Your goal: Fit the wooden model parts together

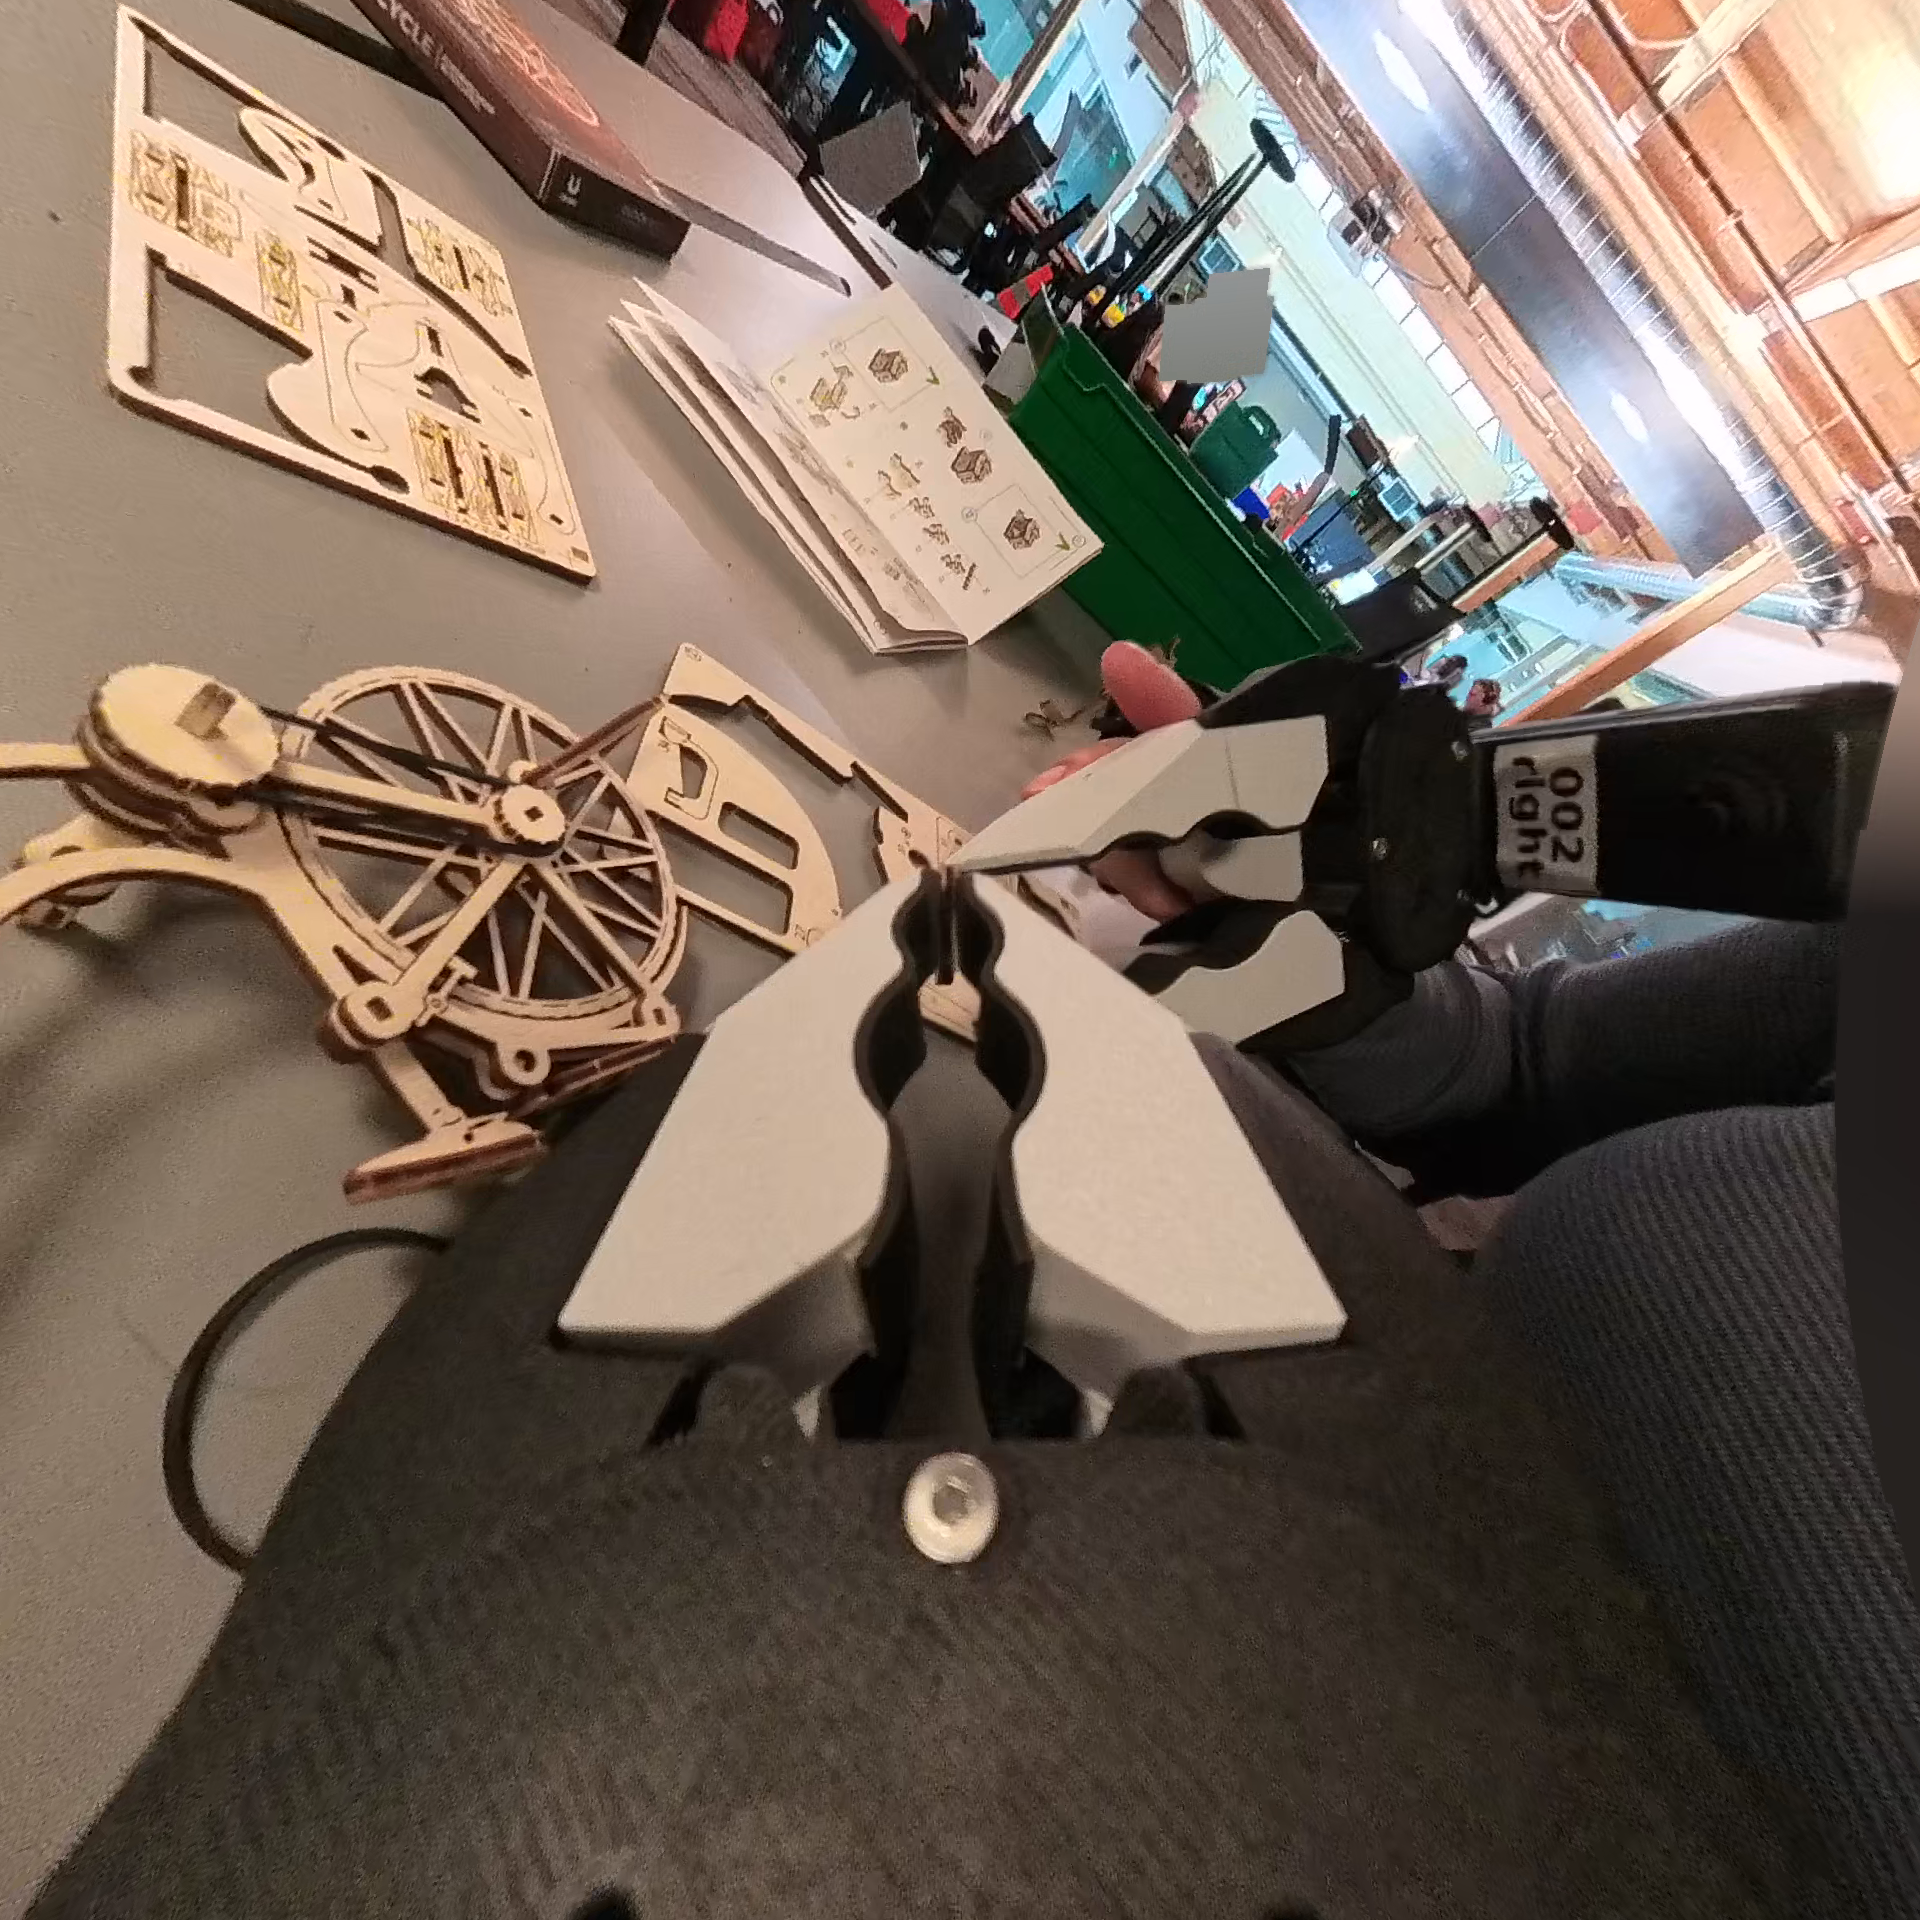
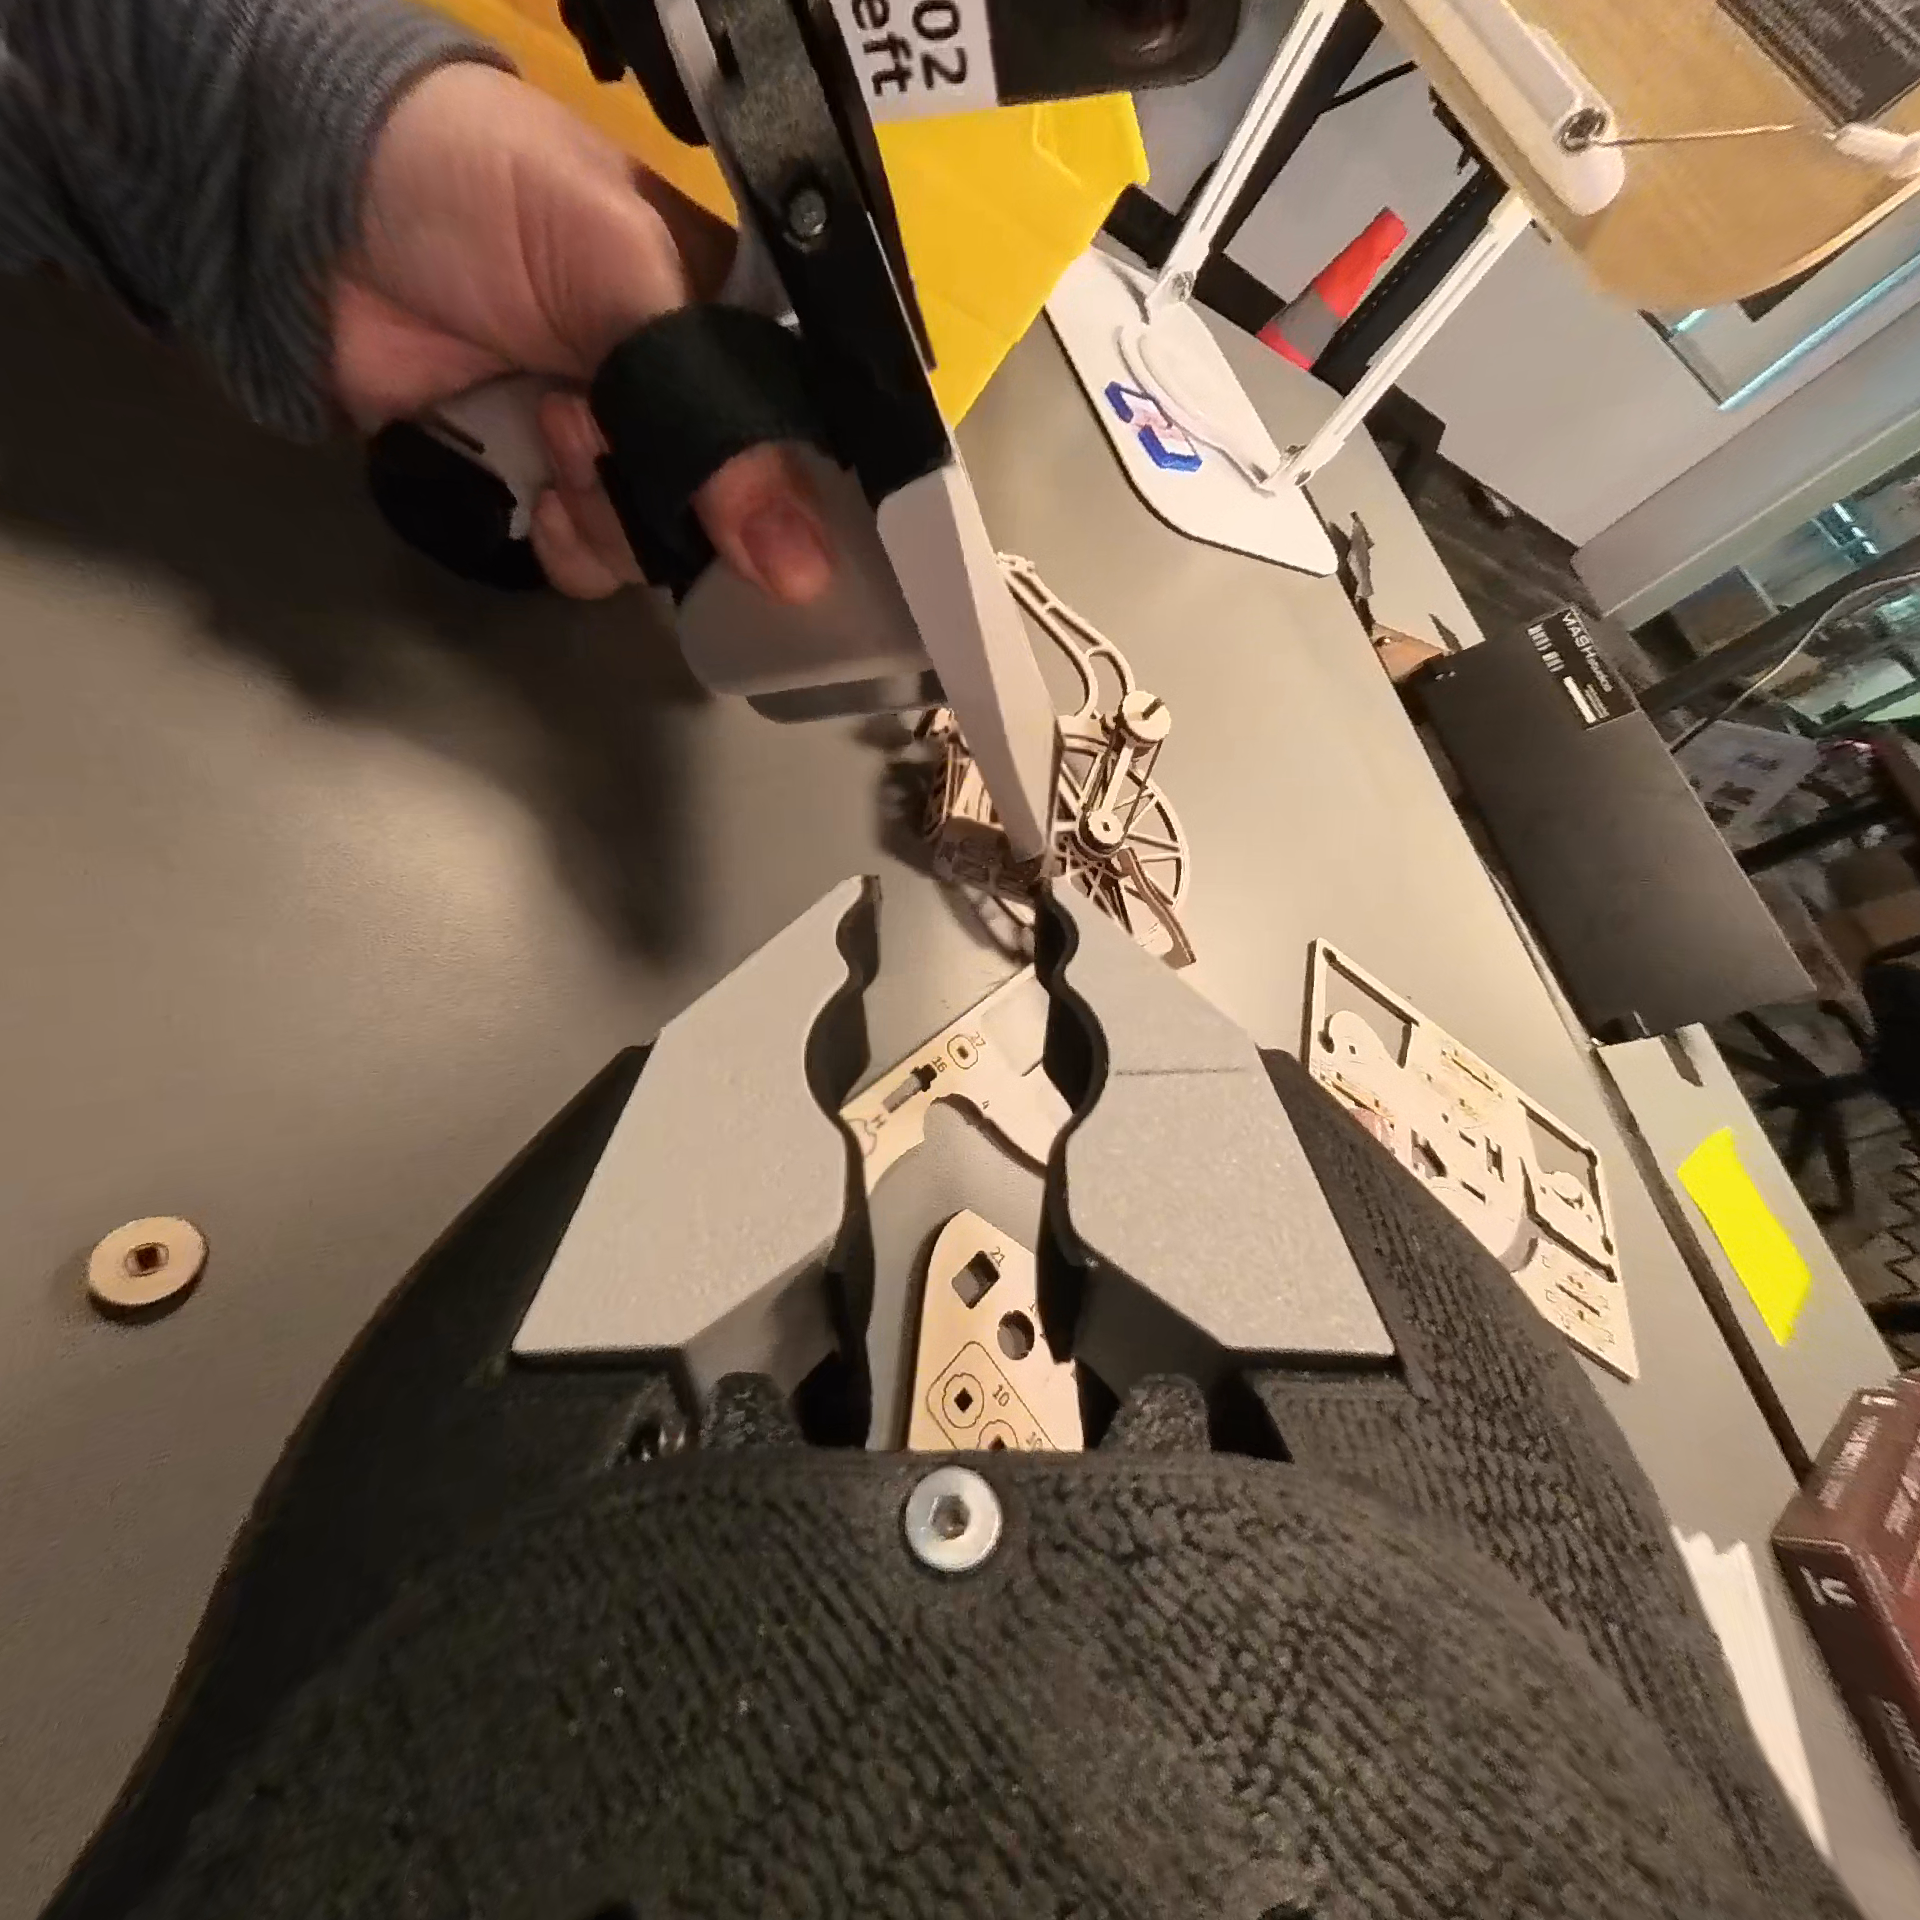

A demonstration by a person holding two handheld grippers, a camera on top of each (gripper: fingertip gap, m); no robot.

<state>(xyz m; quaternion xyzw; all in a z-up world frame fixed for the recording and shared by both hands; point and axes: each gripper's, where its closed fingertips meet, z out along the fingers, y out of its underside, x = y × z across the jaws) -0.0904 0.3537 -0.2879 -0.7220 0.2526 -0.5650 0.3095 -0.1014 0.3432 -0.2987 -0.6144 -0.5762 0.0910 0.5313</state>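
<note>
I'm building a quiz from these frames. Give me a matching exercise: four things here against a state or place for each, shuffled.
Things:
1. left gripper
2. right gripper
3. instruction booklet
4. small wooden disc

States or places:
A. pages open, lying on the table
B. open above a wooden parts sheet
C. alone on a bare stretch of the table
D. shut on a thin wooden part

Pairs: 1-D, 2-B, 3-A, 4-C

Half-built wooden bicycle [image 1: 416, 883] lies flat beside punched sheet [image 1: 769, 810].
</note>
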